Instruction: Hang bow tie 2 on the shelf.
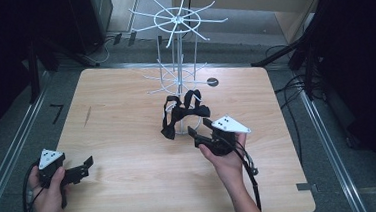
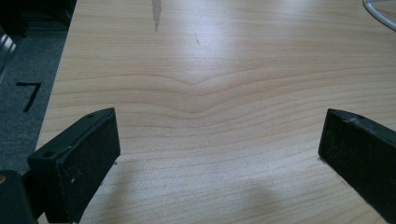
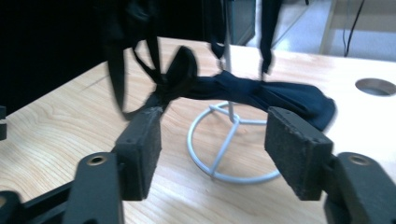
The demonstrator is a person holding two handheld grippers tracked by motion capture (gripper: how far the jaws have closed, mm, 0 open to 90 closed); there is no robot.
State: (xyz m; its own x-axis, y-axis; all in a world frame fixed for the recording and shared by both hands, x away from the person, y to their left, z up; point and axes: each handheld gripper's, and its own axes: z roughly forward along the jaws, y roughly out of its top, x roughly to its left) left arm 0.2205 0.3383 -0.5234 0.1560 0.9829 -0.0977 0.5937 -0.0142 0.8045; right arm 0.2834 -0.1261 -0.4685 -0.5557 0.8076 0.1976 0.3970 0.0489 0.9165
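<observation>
My right gripper [image 1: 200, 127] sits just short of the white wire rack [image 1: 175, 21] near the middle of the wooden table [image 1: 126, 115], its jaws parted with nothing pressed between them. In the right gripper view the two black pads [image 3: 142, 149] stand apart, framing the rack's ring-shaped base [image 3: 224, 158] and the black garment [image 3: 261, 95] beyond them. That garment hangs from the rack by its straps, low over the base ring, its dark fabric sagging just above the tabletop; the left pad's tip looks very close to one strap loop, but I cannot tell whether it touches. My left gripper [image 1: 82, 167] rests near the table's front left corner, well apart from the rack, jaws spread wide over bare wood.
</observation>
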